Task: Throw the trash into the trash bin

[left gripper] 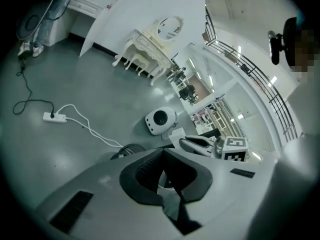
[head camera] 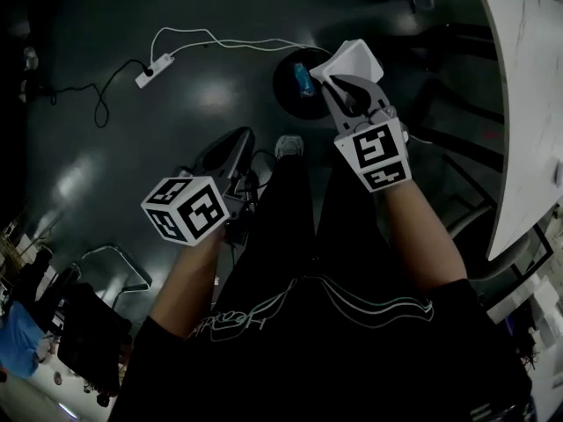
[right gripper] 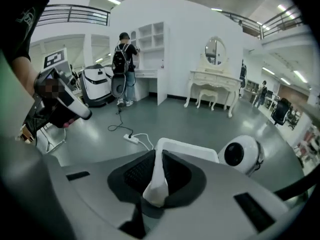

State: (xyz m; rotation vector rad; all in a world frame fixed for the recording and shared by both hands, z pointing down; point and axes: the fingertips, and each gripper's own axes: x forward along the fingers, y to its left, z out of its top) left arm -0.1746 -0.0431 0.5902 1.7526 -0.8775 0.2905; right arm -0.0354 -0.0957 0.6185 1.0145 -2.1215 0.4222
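The right claw (head camera: 339, 81) is pinching a white folded paper piece (head camera: 354, 58) and hovering at the right edge of the black round trash bin (head camera: 282, 91) on the floor.

Left gripper (left gripper: 163, 155) closed; power strip (left gripper: 54, 117) on floor (left gripper: 100, 91).

Your head camera looks steeply down past your chest, close over the left hand-held gripper (head camera: 236, 144) and the right hand-held gripper (head camera: 347, 84), onto the floor (head camera: 88, 174). Each gripper camera rides right behind its own jaws and faces out low across the room. All three views share the white power strip (head camera: 155, 66) (left gripper: 54, 117) (right gripper: 131, 138); both gripper views also share the white dressing table (left gripper: 145, 49) (right gripper: 212, 84).
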